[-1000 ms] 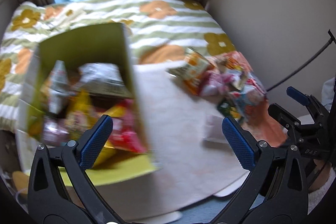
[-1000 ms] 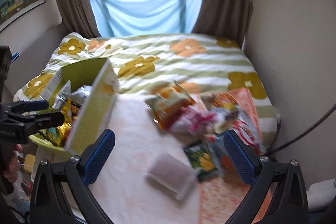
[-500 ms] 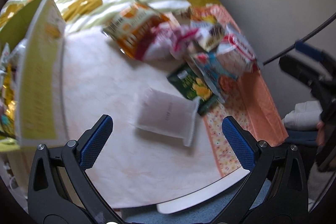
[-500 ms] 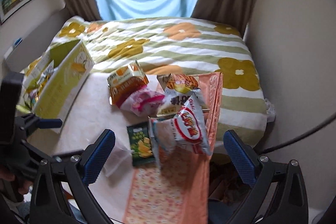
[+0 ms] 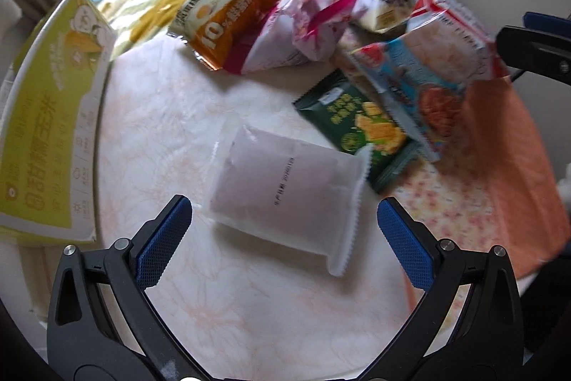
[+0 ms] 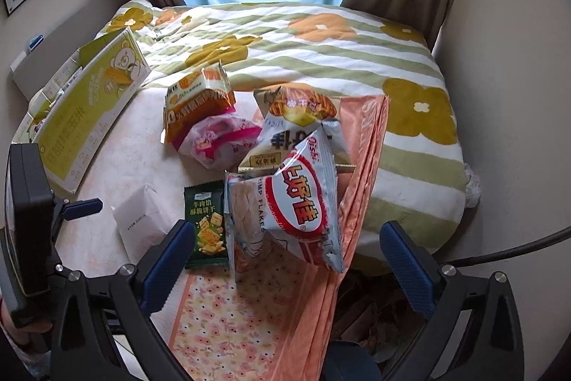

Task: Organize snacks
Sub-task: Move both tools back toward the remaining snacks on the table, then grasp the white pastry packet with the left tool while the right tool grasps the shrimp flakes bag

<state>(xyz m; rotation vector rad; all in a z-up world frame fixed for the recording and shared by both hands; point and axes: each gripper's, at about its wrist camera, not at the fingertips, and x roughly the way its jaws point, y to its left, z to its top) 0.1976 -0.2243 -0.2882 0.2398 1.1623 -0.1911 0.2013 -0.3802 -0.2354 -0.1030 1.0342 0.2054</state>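
A pile of snack packets lies on a round pale table (image 5: 150,116). A white frosted packet (image 5: 285,188) (image 6: 139,220) lies nearest, just ahead of my open left gripper (image 5: 285,245). Beside it sit a dark green cracker packet (image 5: 353,124) (image 6: 207,224), an orange bag (image 5: 232,20) (image 6: 196,102), a pink bag (image 5: 303,24) (image 6: 217,138) and a shrimp-flakes bag (image 5: 428,66) (image 6: 303,199). The yellow-green box (image 5: 46,131) (image 6: 85,102) stands at the left. My right gripper (image 6: 285,259) hangs open above the shrimp-flakes bag, holding nothing.
An orange floral cloth (image 6: 249,309) (image 5: 499,166) drapes over the table's right side. Behind the table is a bed with a flowered striped quilt (image 6: 321,45), then curtains and a window. A wall stands at the right, and a black cable (image 6: 517,249) runs along it.
My left gripper swung from the box to the right and came down close over the white packet. The right gripper moved right and nearer the snack pile.
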